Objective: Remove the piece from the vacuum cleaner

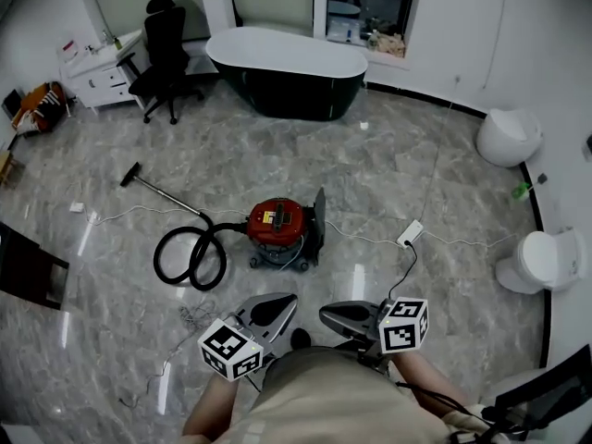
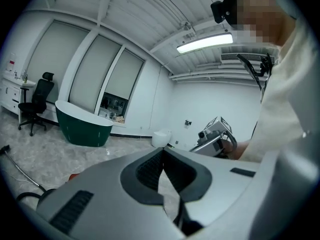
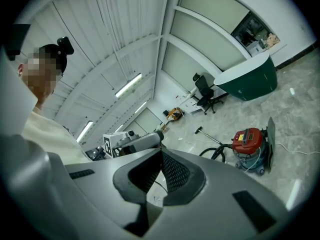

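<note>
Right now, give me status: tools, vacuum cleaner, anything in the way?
Left tool shut, empty. Right tool shut, empty. Vacuum cleaner ahead, untouched, hose looped beside it. White cable runs off its other side.

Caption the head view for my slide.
Left gripper and right gripper, both shut, near a red canister vacuum cleaner on grey marble floor.

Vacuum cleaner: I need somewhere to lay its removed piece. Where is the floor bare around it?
Bare floor lies between the vacuum cleaner and the bathtub, and to its right, beyond the white cord. Crowded on its left: hose coil and wand.
</note>
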The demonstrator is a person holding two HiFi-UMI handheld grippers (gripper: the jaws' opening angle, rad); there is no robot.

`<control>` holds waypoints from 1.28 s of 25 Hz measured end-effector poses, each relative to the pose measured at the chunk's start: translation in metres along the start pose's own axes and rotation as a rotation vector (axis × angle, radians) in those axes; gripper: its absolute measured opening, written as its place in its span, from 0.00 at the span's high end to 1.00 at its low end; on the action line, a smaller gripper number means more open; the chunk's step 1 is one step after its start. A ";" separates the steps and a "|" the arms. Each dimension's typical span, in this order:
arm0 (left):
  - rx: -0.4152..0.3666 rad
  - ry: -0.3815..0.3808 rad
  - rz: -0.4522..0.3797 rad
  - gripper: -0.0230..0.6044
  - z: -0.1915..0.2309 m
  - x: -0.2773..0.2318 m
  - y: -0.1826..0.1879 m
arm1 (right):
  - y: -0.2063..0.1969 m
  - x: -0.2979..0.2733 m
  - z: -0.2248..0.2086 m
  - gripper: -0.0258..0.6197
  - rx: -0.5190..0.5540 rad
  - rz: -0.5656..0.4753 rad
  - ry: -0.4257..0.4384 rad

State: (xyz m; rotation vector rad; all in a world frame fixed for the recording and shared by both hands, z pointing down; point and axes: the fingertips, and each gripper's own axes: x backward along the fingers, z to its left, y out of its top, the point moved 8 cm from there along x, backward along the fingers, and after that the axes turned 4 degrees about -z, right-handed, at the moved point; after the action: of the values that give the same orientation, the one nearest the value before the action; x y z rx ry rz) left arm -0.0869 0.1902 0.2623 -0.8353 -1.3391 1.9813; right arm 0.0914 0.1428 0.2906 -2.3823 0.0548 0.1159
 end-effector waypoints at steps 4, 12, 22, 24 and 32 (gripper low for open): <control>0.006 0.036 -0.021 0.97 0.020 0.017 0.001 | 0.009 -0.029 -0.003 0.96 0.004 0.040 -0.010; 0.118 0.055 0.021 0.97 0.041 0.029 -0.023 | 0.016 -0.058 -0.013 0.96 -0.008 0.118 -0.021; 0.096 0.071 0.080 0.97 0.071 -0.024 -0.002 | 0.055 -0.039 -0.080 0.96 -0.194 -0.015 -0.077; 0.094 0.068 0.095 0.97 0.082 -0.041 0.004 | 0.071 -0.037 -0.098 0.96 -0.222 -0.037 -0.073; 0.051 0.103 0.160 0.97 0.120 -0.140 0.038 | 0.126 -0.008 -0.182 0.96 -0.262 -0.044 -0.067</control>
State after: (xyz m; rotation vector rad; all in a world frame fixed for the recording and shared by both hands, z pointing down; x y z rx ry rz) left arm -0.0973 0.0031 0.2851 -1.0339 -1.1908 2.0543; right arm 0.0863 -0.0737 0.3365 -2.6369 -0.0473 0.1915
